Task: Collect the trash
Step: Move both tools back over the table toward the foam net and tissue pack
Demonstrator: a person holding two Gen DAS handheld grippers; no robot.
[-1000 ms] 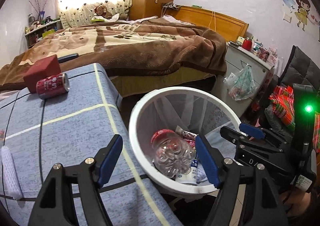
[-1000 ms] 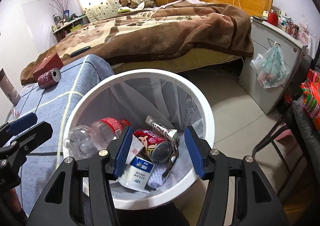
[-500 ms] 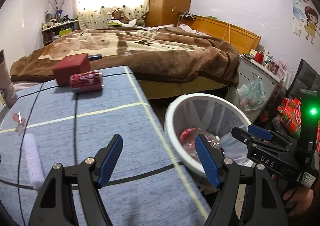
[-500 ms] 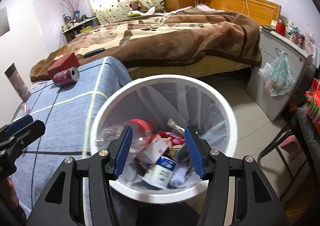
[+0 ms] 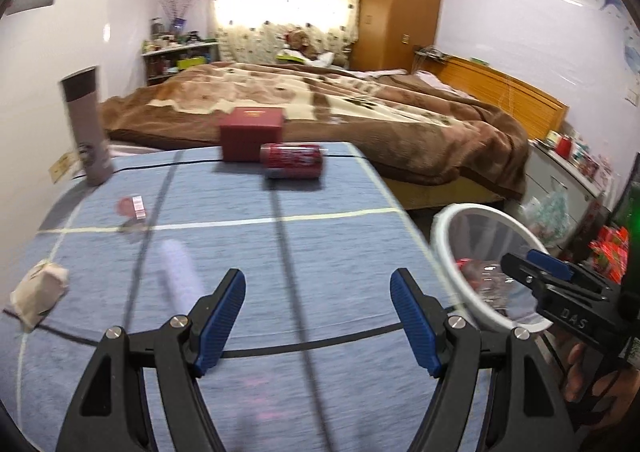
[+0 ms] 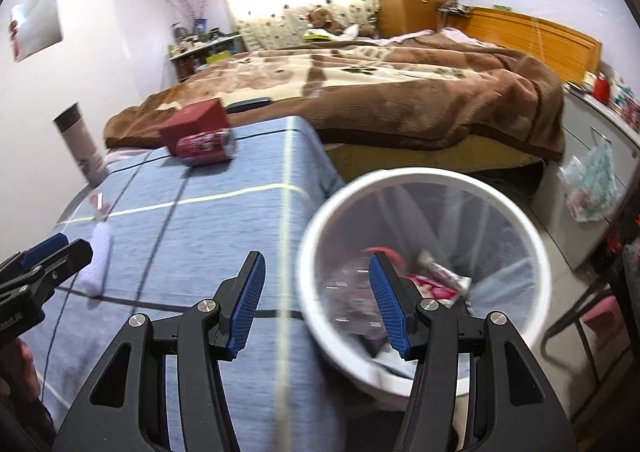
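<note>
Lying sideways: cylindrical red can (image 5: 291, 160) | ribbed blue cloth (image 5: 320, 252) | round white bin (image 6: 424, 268)

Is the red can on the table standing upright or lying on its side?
Lying on its side. The red can rests lengthwise on the blue tablecloth, beside the red box.

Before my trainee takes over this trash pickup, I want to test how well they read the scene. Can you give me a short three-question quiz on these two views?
1. True or false: the left hand-held gripper holds a bottle.
2. The red can is: A) upright, B) on its side, C) in the bin.
3. What stands right behind the can?

Key:
1. False; both it and the right hand-held gripper are open and hold nothing.
2. B; it lies on the blue tablecloth, outside the white bin.
3. The dark red box.
</note>
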